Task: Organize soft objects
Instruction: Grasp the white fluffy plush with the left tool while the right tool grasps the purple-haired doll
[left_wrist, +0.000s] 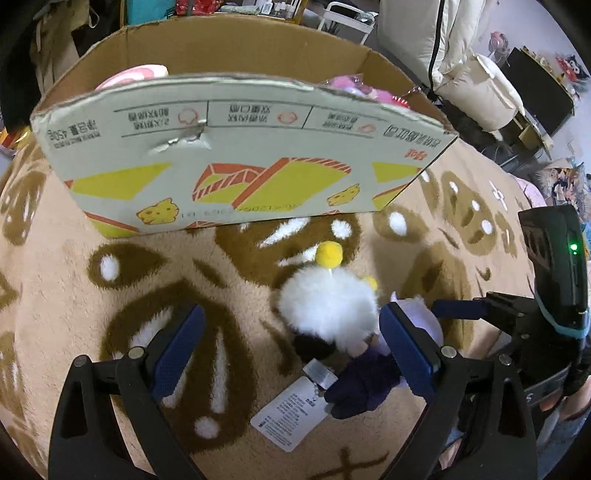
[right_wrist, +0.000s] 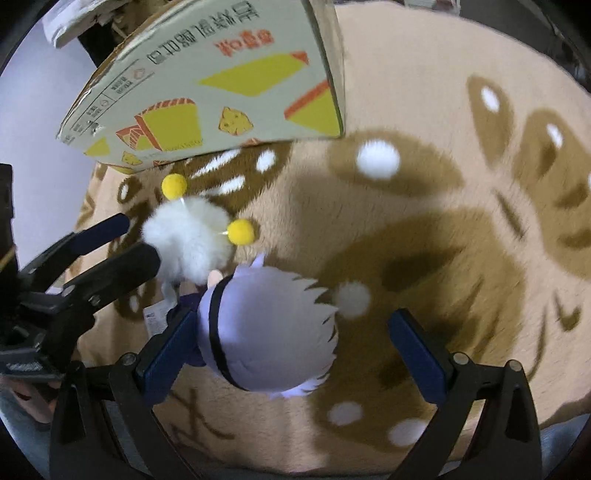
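Lying on the rug (left_wrist: 55, 295) before the box (left_wrist: 240, 155), the doll (left_wrist: 332, 310) sits between your left claw's (left_wrist: 291, 347) wide-open jaws — your right claw (right_wrist: 295, 354), equally spread, straddles its head, gripping nothing.

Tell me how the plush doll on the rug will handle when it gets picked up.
The plush doll looks stuffed, so it should squash under the pads and feel light. Its big head next to the small dark body suggests it may droop if gripped low. The yellow pompoms sit on thin stems and will likely wobble; the paper tag will probably dangle.
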